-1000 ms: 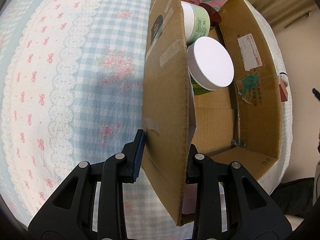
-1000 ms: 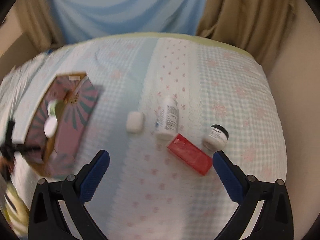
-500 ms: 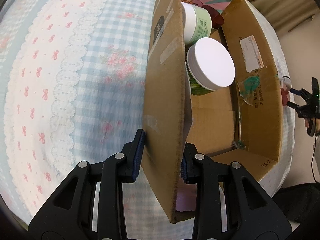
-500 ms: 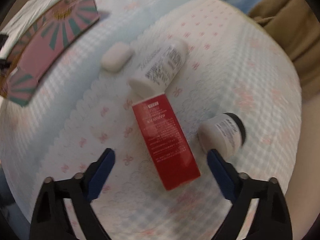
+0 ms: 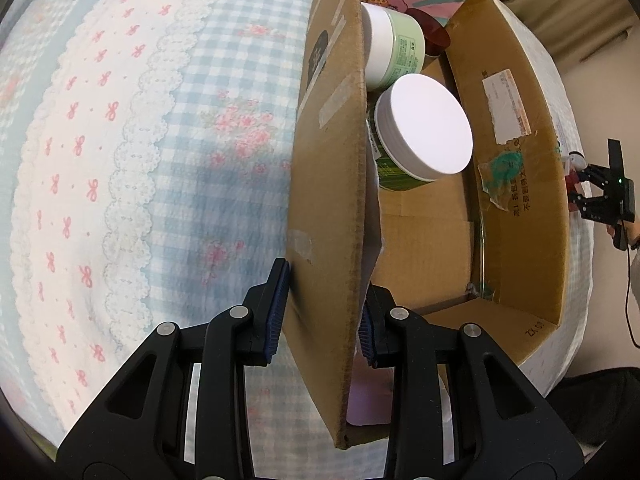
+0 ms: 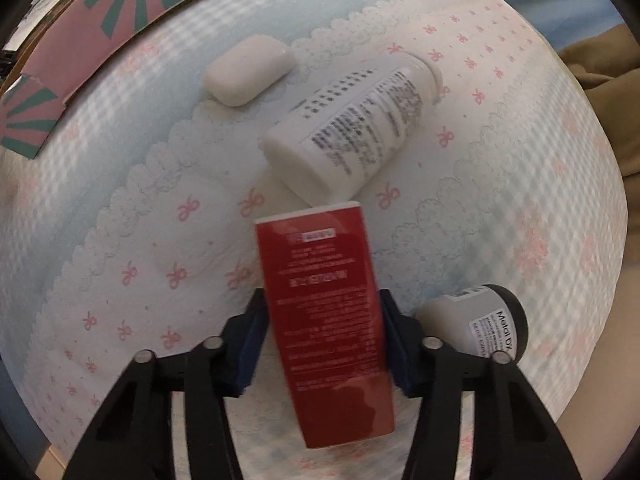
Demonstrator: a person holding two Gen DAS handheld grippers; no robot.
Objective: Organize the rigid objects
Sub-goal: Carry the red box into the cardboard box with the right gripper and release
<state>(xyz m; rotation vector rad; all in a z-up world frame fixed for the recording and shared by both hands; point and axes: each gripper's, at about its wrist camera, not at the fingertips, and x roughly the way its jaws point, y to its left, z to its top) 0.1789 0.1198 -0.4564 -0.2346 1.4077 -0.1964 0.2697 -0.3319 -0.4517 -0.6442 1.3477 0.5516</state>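
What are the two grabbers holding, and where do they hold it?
The left gripper pinches the cardboard box by its side wall. The right gripper is closing on the red box across its long sides.

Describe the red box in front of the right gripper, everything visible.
The red box is a long, narrow carton, glossy like coated card, with small pale print on its top face that is too blurred to read. It lies flat on the quilted bedspread, long axis running away from the camera. Its far end touches or slightly overlaps the white bottle lying on its side. The right gripper is closing on it, blue pads at both long sides. A small black-capped jar lies just right of it, apart.
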